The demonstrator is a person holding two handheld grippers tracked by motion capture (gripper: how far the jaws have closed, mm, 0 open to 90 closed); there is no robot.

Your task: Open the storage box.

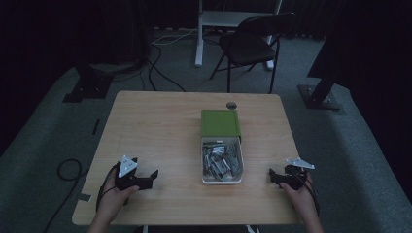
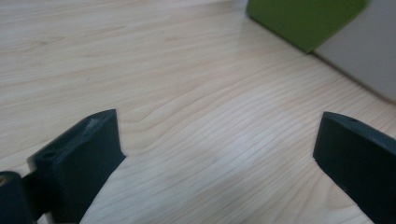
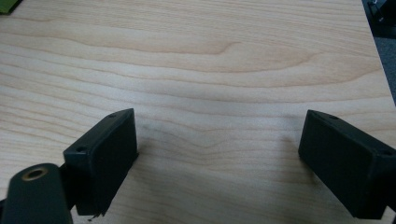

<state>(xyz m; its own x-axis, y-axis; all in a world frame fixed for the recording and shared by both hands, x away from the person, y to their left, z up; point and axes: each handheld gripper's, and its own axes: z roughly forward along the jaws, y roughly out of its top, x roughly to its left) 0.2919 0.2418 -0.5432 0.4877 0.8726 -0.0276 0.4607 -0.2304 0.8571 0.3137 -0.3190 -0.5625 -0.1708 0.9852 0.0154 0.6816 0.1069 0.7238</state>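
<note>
A white box sits at the middle of the wooden table, holding several small metal parts. Its green lid lies over the far half. My left gripper rests low near the front left edge, pointing right toward the box. In the left gripper view it is open over bare wood, with the green lid and white box wall ahead. My right gripper is at the front right, pointing left. In the right gripper view it is open, nothing between its jaws.
A round cable hole lies just beyond the lid near the table's far edge. A dark folding chair and a white desk leg stand behind the table. Cables trail on the floor at left.
</note>
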